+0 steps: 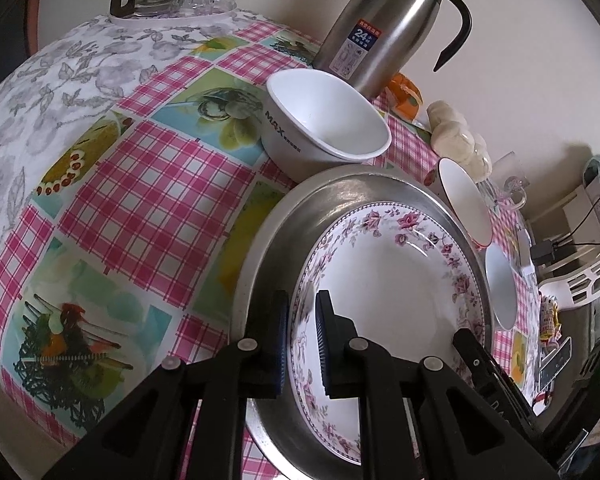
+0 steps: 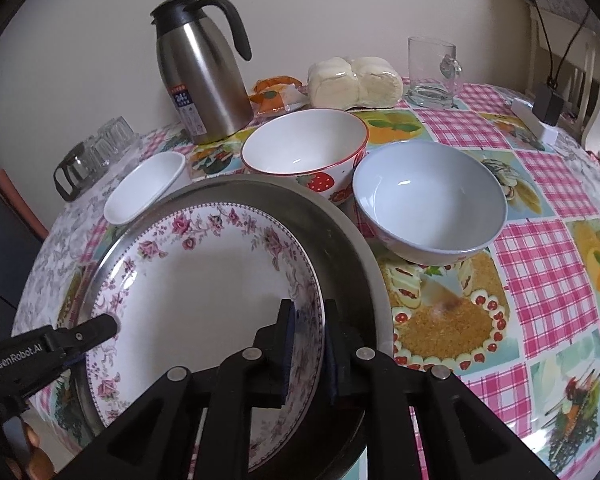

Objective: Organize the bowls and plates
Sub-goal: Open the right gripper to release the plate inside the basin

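Two hand-held grippers, left hand-held gripper (image 1: 302, 344) and right hand-held gripper (image 2: 308, 350), pinch opposite rims of the floral plate (image 2: 204, 280) inside the metal tray (image 2: 352, 240) on the counter (image 2: 540, 264); stiff, slippery, breakable china.

The floral plate (image 2: 204, 280) sits inside the metal tray (image 2: 356, 248) on the table (image 2: 540, 280). Behind the tray, left to right in the right wrist view, stand a square bowl (image 2: 144, 188), a strawberry bowl (image 2: 304, 148) and a plain round bowl (image 2: 430, 204). Further back stands the thermos jug (image 2: 200, 72), with packaged buns (image 2: 356, 80) and a glass mug (image 2: 432, 72) to its right and a glass pot (image 2: 76, 168) far left.
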Demonstrator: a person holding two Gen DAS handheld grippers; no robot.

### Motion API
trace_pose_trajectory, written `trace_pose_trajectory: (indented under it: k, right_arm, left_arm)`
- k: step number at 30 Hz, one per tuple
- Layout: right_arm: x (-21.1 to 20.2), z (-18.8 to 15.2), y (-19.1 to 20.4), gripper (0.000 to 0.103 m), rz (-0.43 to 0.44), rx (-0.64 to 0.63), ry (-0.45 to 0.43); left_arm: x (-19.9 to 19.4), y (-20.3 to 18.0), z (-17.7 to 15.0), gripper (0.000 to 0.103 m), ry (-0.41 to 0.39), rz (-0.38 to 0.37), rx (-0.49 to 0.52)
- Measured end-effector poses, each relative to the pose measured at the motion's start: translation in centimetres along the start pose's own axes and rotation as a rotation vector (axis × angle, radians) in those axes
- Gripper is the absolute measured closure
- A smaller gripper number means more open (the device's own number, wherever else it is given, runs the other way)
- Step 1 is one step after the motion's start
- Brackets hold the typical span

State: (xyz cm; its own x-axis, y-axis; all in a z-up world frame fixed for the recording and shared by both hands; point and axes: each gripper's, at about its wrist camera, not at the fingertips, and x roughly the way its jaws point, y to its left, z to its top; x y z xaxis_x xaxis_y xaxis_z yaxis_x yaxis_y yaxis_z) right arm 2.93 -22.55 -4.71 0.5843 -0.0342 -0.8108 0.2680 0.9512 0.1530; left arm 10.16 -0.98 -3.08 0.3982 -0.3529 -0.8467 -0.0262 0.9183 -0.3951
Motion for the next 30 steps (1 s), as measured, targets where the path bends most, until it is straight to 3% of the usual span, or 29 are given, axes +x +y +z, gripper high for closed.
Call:
trace_pose_trajectory:
  k: [4, 11, 18, 21, 22, 23, 25, 27, 29, 30]
  right_arm:
    - [-0.2, 0.1, -0.1, 0.078, 0.009, 0.002, 0.007]
    - [-1.2, 0.5, -0.3, 0.078, 0.002, 0.0, -0.013]
    - [-2.8, 1.0, 0.0, 0.078, 0.002, -0.016, -0.053]
    - [-3.4, 1.1, 0.1, 0.077, -0.004, -0.023, -0.068]
    - [-3.5, 1.2, 0.1, 0.07, -0.006, -0.023, -0.071]
    - [-3.6, 1.2, 0.0, 0.057, -0.011, -0.023, -0.074]
    - [-3.7, 1.2, -0.1, 0.045, -0.022, -0.024, -0.079]
    - [-3.7, 1.2, -0.2, 0.043, -0.025, -0.025, -0.079]
    - [-3.6, 1.2, -0.3, 0.033, -0.031, -0.021, -0.077]
    - [-3.6, 1.2, -0.4, 0.031, -0.034, -0.022, -0.077]
  left_arm:
    - [0.1, -0.4, -0.1, 0.087, 0.008, 0.015, 0.018]
    - [-0.2, -0.8, -0.2, 0.081, 0.01, 0.022, 0.04]
    - [-1.8, -1.8, -0.1, 0.067, -0.043, 0.059, 0.091]
    - [-2.6, -2.3, -0.1, 0.054, -0.069, 0.066, 0.115]
    - [-2.9, -2.5, -0.1, 0.047, -0.078, 0.08, 0.125]
    - [-2.9, -2.6, -0.1, 0.045, -0.084, 0.095, 0.132]
    - [-2.9, -2.7, -0.1, 0.038, -0.086, 0.135, 0.144]
    - [-2.7, -2.6, -0.2, 0.036, -0.087, 0.17, 0.152]
    - [-2.6, -2.5, -0.2, 0.032, -0.087, 0.194, 0.157]
    - [-2.5, -2.4, -0.3, 0.025, -0.09, 0.209, 0.161]
